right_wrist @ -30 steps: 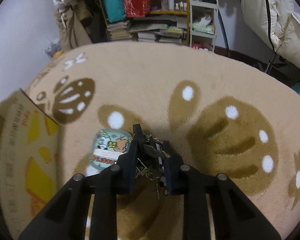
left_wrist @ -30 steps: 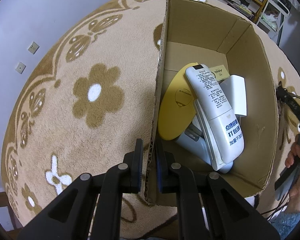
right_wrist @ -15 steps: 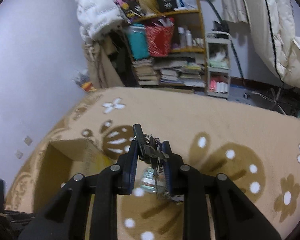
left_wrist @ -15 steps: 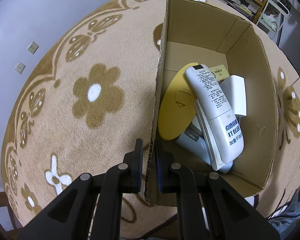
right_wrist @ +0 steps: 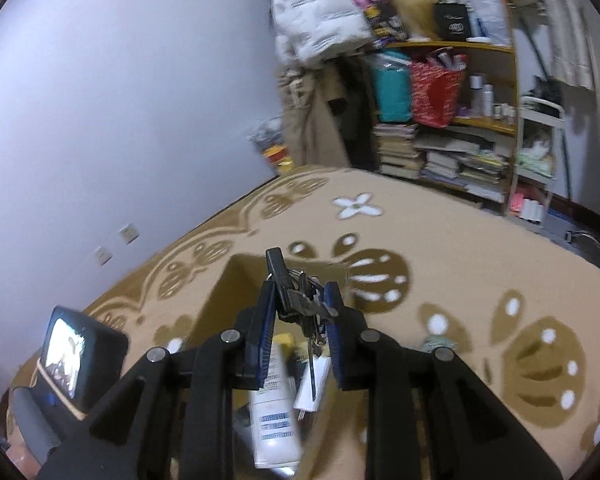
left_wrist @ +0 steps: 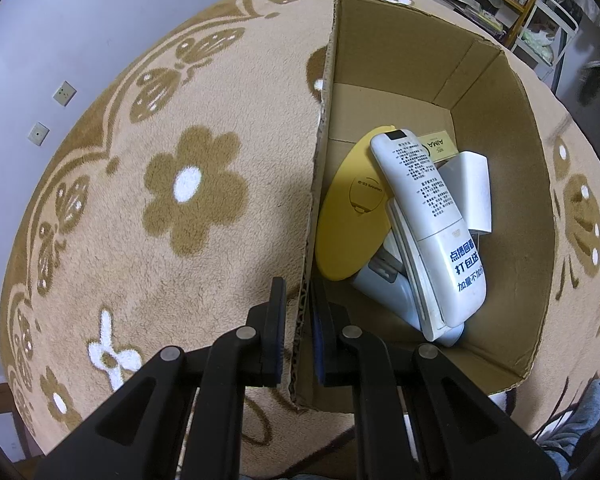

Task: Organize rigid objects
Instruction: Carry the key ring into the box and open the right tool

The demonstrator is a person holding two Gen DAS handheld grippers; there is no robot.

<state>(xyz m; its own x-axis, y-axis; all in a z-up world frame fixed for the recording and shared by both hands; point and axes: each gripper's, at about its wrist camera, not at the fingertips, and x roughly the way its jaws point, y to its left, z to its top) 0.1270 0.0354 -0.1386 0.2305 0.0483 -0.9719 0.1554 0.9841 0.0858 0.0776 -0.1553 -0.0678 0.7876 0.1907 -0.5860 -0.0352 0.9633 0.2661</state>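
Note:
An open cardboard box (left_wrist: 495,128) stands on the patterned rug. Inside lie a white remote (left_wrist: 427,224), a yellow disc (left_wrist: 347,216), a white card (left_wrist: 469,188) and a grey device under them. My left gripper (left_wrist: 298,300) is shut on the box's near left wall, pinching the cardboard edge. My right gripper (right_wrist: 300,300) is shut on a bunch of keys (right_wrist: 300,300) with a black fob sticking up, held in the air above the box (right_wrist: 236,284). The white remote (right_wrist: 276,412) shows blurred below its fingers.
The beige rug (left_wrist: 188,184) with brown flowers lies all around the box. A small screen device (right_wrist: 72,356) sits at the lower left of the right wrist view. Cluttered shelves with books and bags (right_wrist: 439,120) stand along the far wall. A round tin (right_wrist: 439,344) lies on the rug.
My right gripper has lifted the keys off the rug and swung left, from beside the tin to above the box. The left gripper has kept its hold on the box wall.

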